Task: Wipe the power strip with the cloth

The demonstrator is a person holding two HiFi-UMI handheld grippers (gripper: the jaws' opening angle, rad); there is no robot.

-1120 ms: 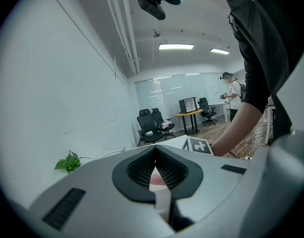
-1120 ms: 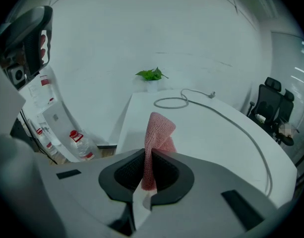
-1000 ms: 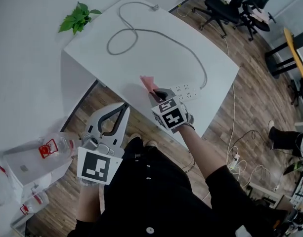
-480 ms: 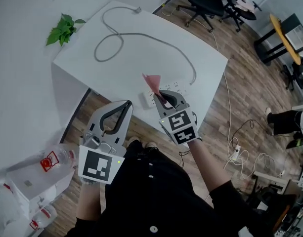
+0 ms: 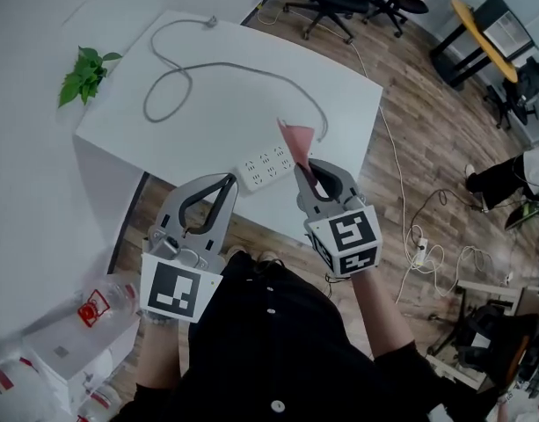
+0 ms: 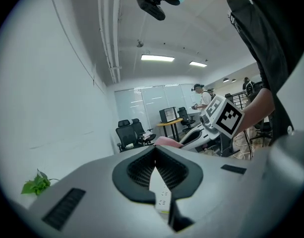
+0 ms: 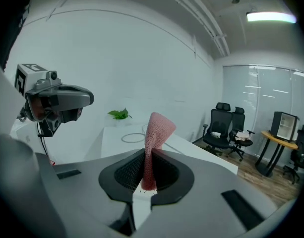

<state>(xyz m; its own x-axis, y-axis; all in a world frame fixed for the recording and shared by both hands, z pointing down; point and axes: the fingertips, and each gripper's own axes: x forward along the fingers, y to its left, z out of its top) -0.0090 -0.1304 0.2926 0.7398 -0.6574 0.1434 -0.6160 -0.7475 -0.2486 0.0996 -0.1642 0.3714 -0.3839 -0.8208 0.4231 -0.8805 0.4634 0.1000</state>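
At the table's (image 5: 225, 86) near edge, the right tool (image 5: 306, 167) pinches the cloth (image 5: 297, 137) near the power strip (image 5: 263, 165); the left tool (image 5: 225, 183) is closed and empty.

Head view overhead, gripper views level, plant (image 5: 84, 73) shared

The right gripper (image 7: 148, 155) has its jaws pinched on the pink cloth (image 7: 155, 133), which stands upright above them. Beyond, a grey cable (image 7: 134, 138) loops near the white table's (image 7: 112, 135) far edge, with a green plant (image 7: 119, 114) seemingly just past it. The left gripper (image 7: 57, 103) hangs at upper left.
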